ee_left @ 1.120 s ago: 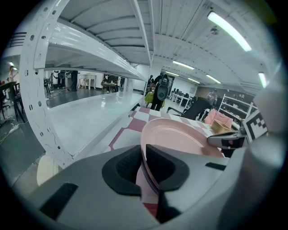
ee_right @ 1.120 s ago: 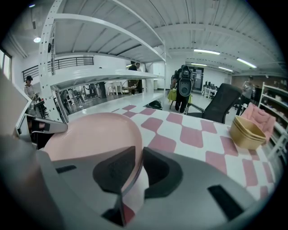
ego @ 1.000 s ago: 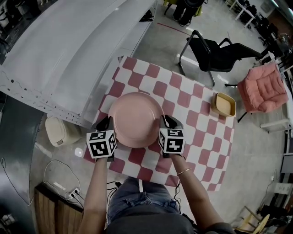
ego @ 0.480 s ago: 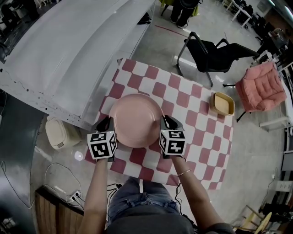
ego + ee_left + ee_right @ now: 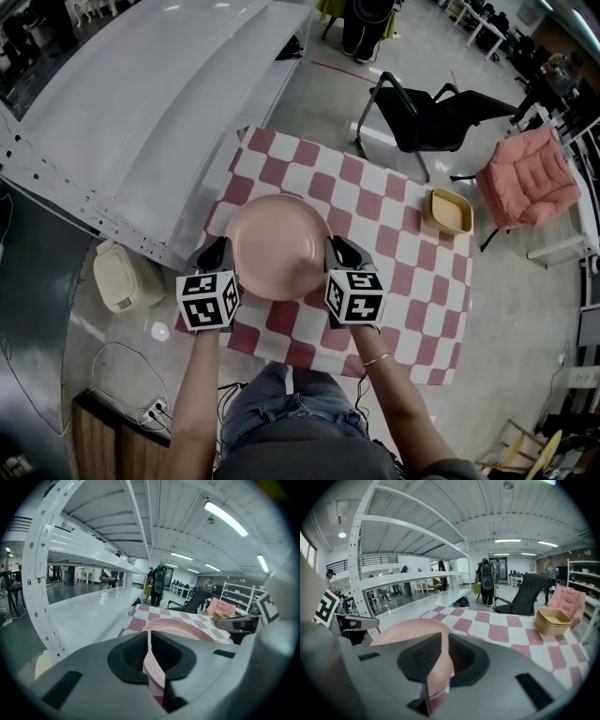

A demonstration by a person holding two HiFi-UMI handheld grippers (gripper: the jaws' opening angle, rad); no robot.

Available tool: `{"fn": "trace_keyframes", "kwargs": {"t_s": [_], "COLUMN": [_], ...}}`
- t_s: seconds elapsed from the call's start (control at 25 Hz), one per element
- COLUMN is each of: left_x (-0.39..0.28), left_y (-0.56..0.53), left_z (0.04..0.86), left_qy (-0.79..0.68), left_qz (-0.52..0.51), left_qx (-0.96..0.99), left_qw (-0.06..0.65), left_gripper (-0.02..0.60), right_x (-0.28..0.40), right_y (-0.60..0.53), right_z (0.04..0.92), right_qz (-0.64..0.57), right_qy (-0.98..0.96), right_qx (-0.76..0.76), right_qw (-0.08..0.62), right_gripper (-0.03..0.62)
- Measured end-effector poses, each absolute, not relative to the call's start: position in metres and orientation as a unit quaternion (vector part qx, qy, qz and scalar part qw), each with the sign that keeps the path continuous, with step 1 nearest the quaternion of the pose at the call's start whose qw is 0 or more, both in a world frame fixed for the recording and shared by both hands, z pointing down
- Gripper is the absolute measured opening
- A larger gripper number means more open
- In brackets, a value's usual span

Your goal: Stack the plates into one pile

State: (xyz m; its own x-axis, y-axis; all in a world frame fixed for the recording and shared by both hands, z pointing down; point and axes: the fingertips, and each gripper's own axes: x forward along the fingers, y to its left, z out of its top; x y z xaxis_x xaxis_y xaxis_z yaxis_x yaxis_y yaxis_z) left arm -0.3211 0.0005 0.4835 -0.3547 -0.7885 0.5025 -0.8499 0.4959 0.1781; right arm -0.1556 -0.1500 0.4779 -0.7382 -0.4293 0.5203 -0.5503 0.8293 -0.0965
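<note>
A large round pink plate (image 5: 277,246) hangs level above the red-and-white checked table (image 5: 403,267). My left gripper (image 5: 218,255) is shut on its left rim, and its jaws have just been closing with the rim (image 5: 157,667) between the pads. On the opposite side, my right gripper (image 5: 336,253) is shut on the plate's right rim (image 5: 438,667). A small stack of tan square plates (image 5: 451,212) sits near the table's far right edge and also shows as tan plates (image 5: 553,619) in the right gripper view.
A white metal rack (image 5: 141,112) runs along the table's left side. A black chair (image 5: 431,108) stands behind the table, a pink cushioned chair (image 5: 530,178) to the right. A beige bin (image 5: 117,275) sits on the floor at the left.
Both grippers have raised the pink plate a little, keeping their hold on its two rims. The tan plates have not moved.
</note>
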Motion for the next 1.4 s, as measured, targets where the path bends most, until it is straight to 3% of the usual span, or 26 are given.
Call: {"fn": "trace_keyframes", "kwargs": {"t_s": [0.48, 1.4], "left_x": [-0.309, -0.262], "left_y": [0.012, 0.045], "left_z": [0.453, 0.398], "left_qy": [-0.822, -0.824], "left_qz": [0.026, 0.013], "left_qx": [0.515, 0.538], "left_qw": [0.241, 0.176], "left_gripper": [0.02, 0.017], "right_x": [-0.148, -0.1], "right_y": [-0.128, -0.091], "right_z": [0.432, 0.375], "right_qz": [0.112, 0.101], "right_qy": [-0.945, -0.963], "right_qx": [0.247, 0.23], "right_qw": [0.182, 0.099], "right_gripper": [0.014, 0.008]}}
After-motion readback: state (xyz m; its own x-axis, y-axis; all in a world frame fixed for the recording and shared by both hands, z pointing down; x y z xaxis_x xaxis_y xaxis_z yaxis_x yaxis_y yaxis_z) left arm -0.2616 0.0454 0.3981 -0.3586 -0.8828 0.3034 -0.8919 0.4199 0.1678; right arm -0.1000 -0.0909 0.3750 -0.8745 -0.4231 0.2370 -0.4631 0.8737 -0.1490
